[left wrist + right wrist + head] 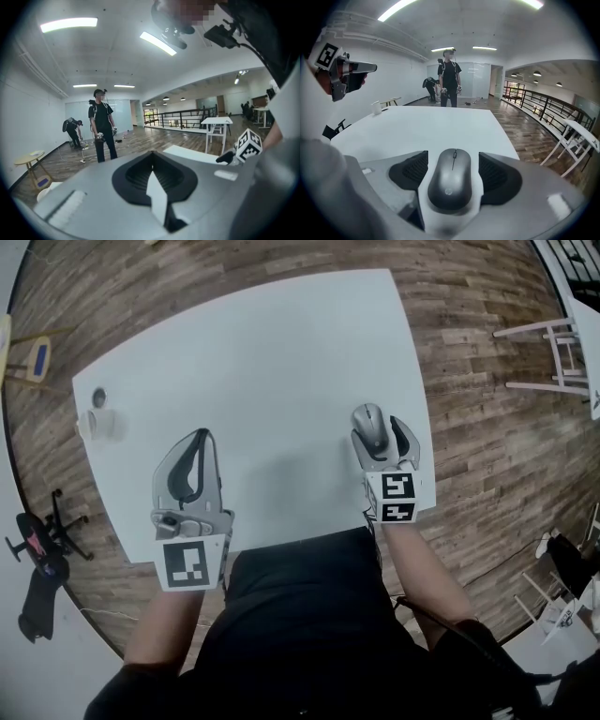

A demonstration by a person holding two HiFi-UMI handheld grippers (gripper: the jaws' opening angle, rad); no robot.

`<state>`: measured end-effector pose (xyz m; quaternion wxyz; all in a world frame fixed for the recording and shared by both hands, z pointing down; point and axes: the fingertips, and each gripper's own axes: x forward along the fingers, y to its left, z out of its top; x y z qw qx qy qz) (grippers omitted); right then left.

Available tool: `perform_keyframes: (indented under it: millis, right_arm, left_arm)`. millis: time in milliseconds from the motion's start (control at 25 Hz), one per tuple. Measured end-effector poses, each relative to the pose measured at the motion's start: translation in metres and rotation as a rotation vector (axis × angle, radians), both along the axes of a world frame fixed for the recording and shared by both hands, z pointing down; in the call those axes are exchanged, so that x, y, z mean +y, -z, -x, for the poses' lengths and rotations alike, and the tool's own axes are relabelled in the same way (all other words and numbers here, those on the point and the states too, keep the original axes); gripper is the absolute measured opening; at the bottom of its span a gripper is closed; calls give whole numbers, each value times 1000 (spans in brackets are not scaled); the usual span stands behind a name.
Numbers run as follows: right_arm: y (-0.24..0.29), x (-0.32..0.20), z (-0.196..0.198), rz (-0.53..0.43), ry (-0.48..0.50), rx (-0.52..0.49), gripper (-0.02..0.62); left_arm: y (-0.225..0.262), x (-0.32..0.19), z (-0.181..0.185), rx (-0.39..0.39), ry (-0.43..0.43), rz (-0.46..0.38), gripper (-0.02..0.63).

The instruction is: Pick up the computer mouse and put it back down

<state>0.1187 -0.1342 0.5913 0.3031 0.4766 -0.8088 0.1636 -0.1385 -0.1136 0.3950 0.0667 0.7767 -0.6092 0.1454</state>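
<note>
mouse [451, 185] on table [262, 362], flanked by right tool [380, 432]

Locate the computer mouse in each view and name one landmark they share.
Head view: mouse right of centre, near the right edge of the white table, between the open jaws of the right tool.
Left gripper view: not in it.
Right gripper view: mouse at lower centre, between the jaws, pads clear of it.
Shared landmark: white table, in all three.
</note>
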Motion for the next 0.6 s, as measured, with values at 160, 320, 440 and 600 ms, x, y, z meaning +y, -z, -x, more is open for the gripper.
perform_keyframes:
  millis: [160,320,440,600]
  right_arm:
    - [-7,-1,0,31,-2,13,347]
    - [-15,0,2,59,-9,28,360]
    - [-19,1,-2,73,-26,36,360]
    - [-27,4,-6,119,-51,37,360]
  left_arm:
    - [0,-4,4,2,1,5,6]
    - [-1,-4,6,8,-3,9,6]
    - [-2,-4,5,11,-5,16,6]
    - [-2,-3,6,13,-6,21,6]
